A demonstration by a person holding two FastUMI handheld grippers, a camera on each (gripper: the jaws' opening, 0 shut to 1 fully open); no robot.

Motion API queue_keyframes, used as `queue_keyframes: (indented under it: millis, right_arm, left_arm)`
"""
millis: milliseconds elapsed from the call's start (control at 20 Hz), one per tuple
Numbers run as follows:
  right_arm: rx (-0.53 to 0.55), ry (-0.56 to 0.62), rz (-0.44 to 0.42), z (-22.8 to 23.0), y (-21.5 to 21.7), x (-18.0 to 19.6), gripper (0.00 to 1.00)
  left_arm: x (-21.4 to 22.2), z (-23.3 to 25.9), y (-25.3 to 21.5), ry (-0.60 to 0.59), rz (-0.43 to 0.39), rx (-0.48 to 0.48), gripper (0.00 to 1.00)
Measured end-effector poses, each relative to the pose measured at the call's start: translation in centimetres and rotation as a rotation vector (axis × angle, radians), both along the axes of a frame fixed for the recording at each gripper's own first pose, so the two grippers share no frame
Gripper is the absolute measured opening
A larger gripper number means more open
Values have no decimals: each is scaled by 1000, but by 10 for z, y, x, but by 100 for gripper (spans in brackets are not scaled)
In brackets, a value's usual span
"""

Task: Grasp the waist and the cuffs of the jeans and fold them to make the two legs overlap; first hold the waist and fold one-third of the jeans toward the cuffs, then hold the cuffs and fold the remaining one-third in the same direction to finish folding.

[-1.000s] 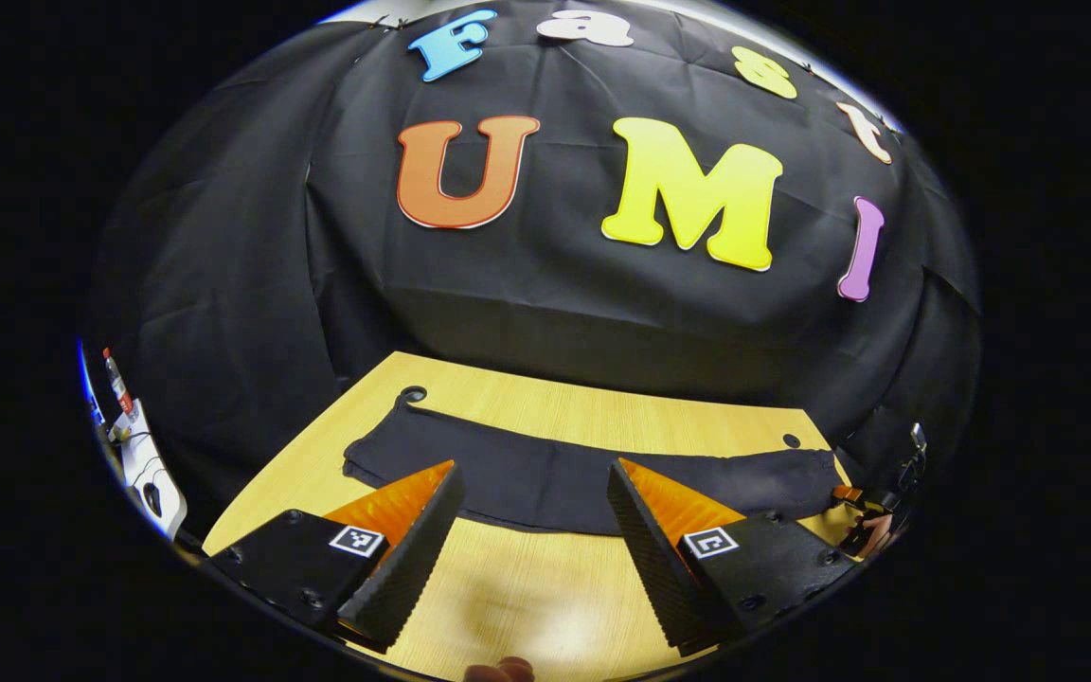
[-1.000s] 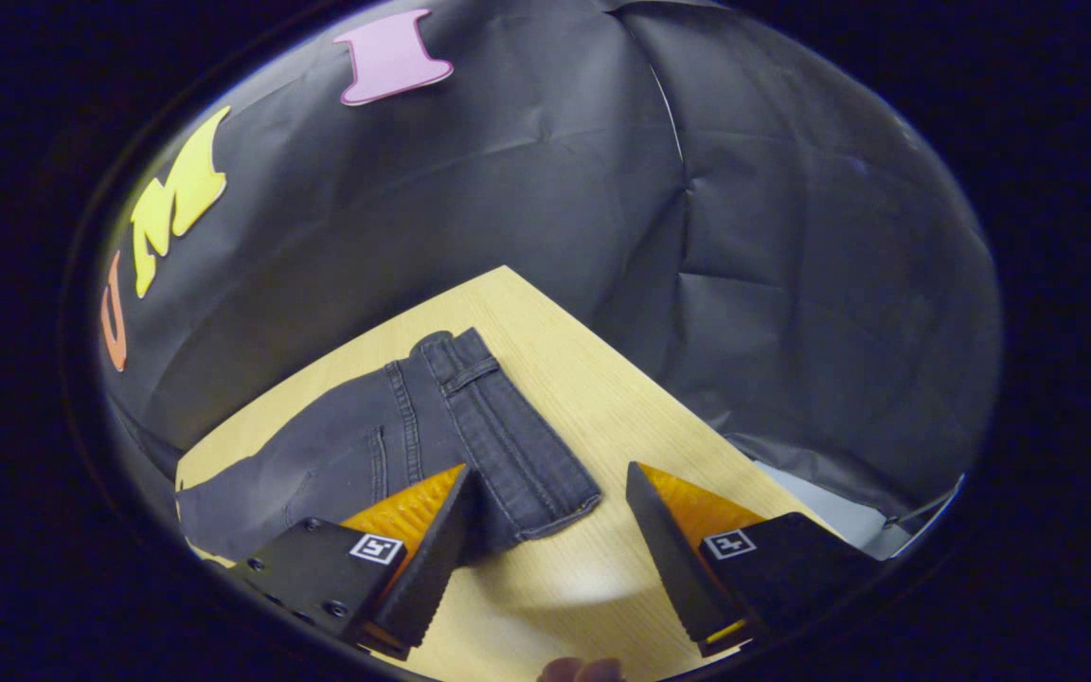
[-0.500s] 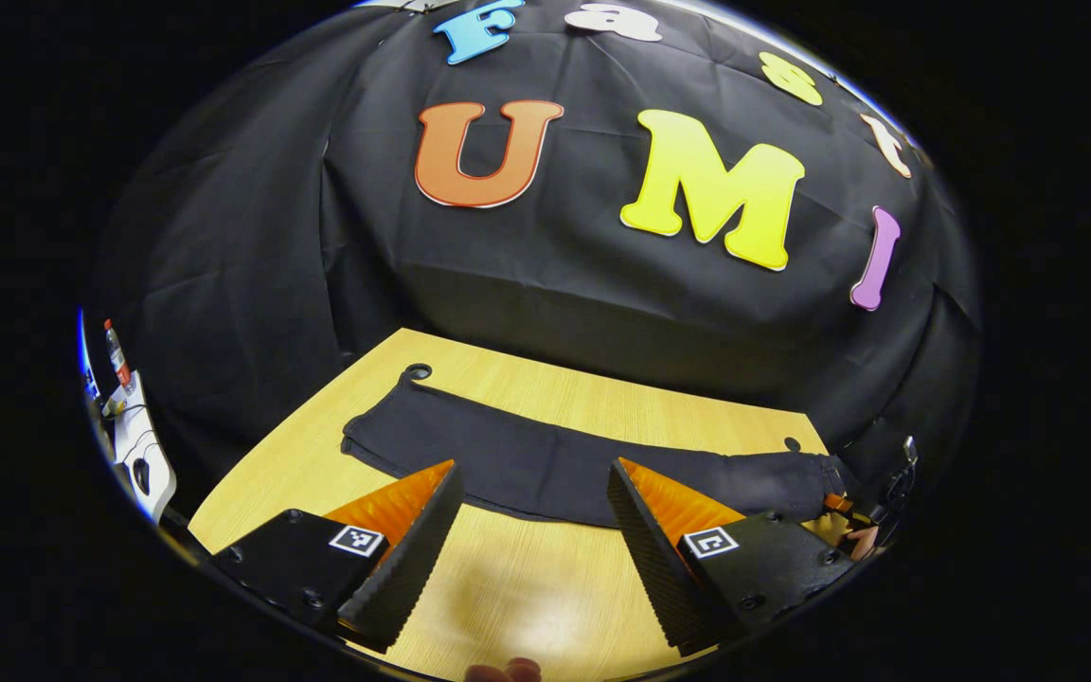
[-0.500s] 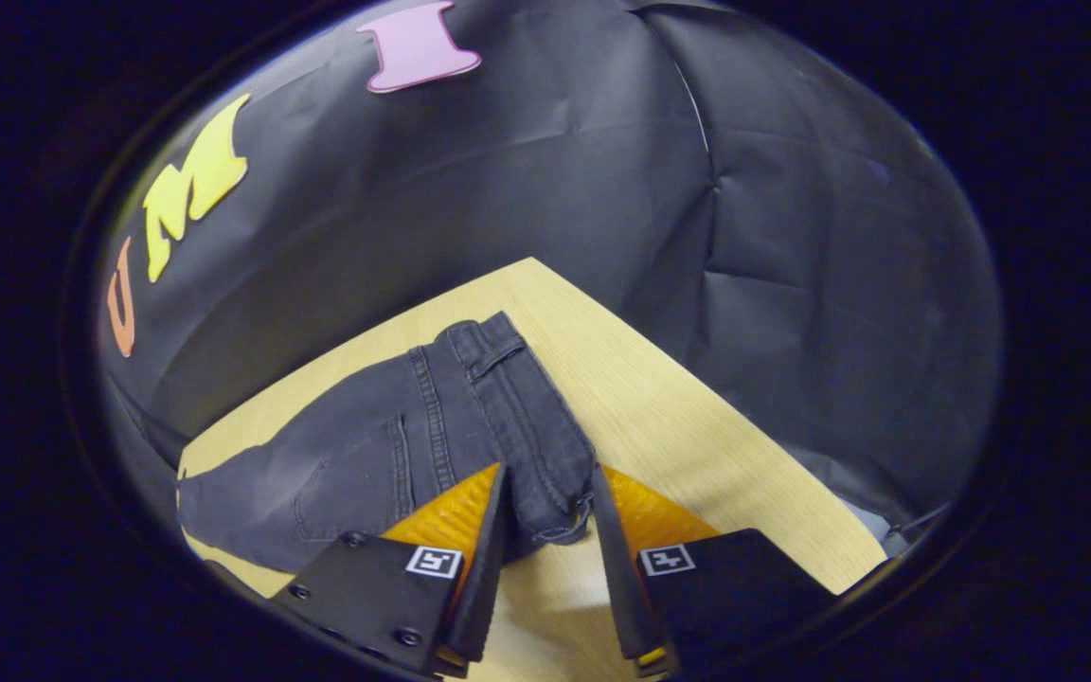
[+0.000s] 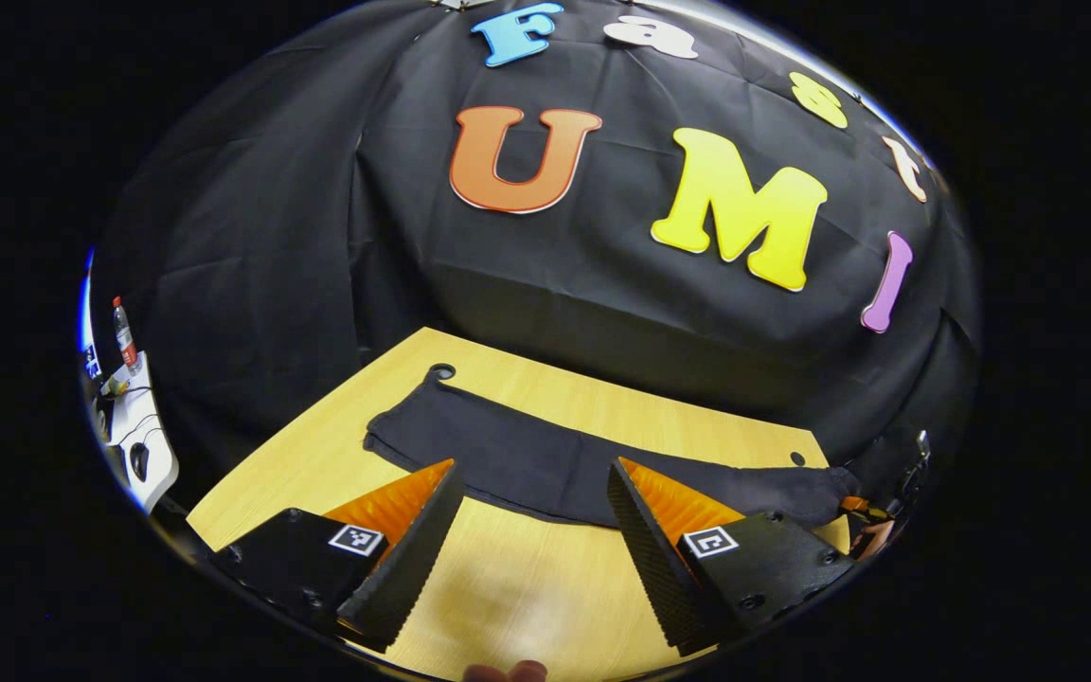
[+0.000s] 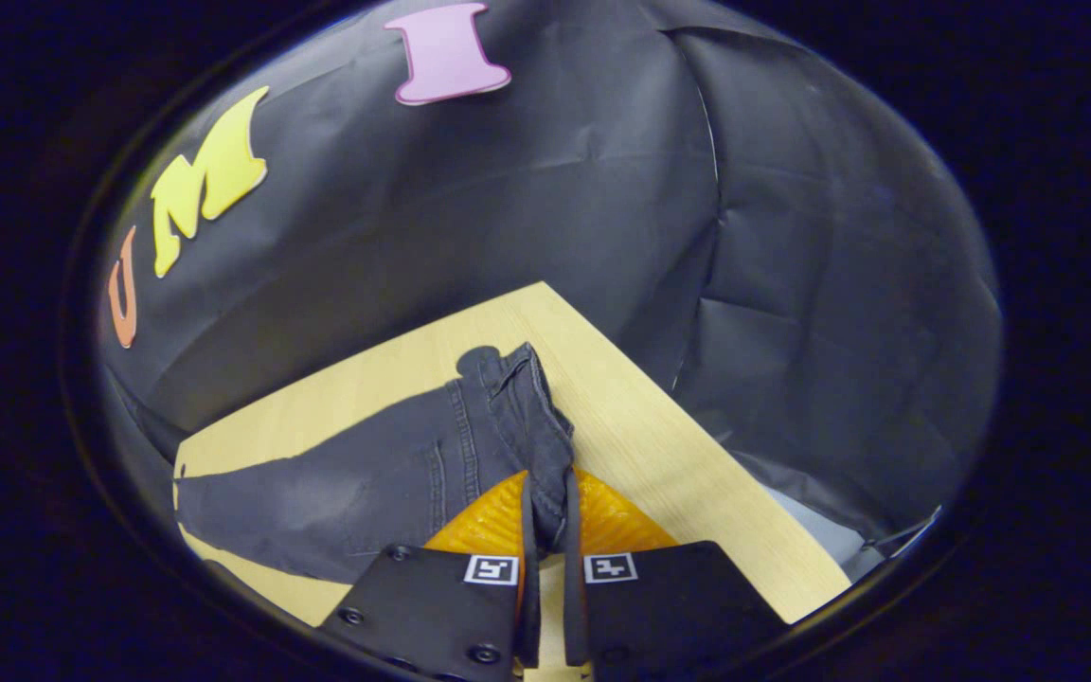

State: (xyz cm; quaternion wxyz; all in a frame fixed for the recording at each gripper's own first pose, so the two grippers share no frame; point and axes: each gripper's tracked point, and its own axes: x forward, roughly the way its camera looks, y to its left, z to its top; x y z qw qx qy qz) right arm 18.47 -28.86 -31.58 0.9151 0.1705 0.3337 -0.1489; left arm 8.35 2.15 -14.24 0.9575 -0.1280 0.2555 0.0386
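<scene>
The jeans (image 5: 545, 469) lay flat on the tabletop (image 5: 517, 606), long axis running crosswise ahead of the left gripper (image 5: 531, 530). Its jaws stood wide, short of the near leg edge, holding nothing. The right gripper (image 6: 545, 530) sat at the waist (image 6: 531, 417) end, jaws pinched on the bunched waistband. The cuffs (image 5: 394, 440) lay at the opposite end, nearer the left gripper, so that grab likely fell to it.

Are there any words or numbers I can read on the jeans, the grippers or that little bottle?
Jeans: no writing that I can see.
Left gripper: square black-and-white markers, a pattern, not words.
Right gripper: square markers of the same kind.
Bottle: label too small to read.
</scene>
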Motion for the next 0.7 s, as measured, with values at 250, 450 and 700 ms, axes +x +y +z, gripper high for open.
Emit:
queue_keyframes:
  millis: [250, 450, 700]
  right_arm:
    - [-118, -132, 98, 111, 52, -10, 11]
    - [-195, -245, 240, 187, 149, 17, 11]
    - [-221, -302, 447, 211, 315, 37, 11]
  left_arm:
    - [0, 5, 32, -52, 32, 6, 99]
    - [-3, 3, 67, -82, 67, 19, 99]
    - [1, 11, 107, -156, 99, 72, 99]
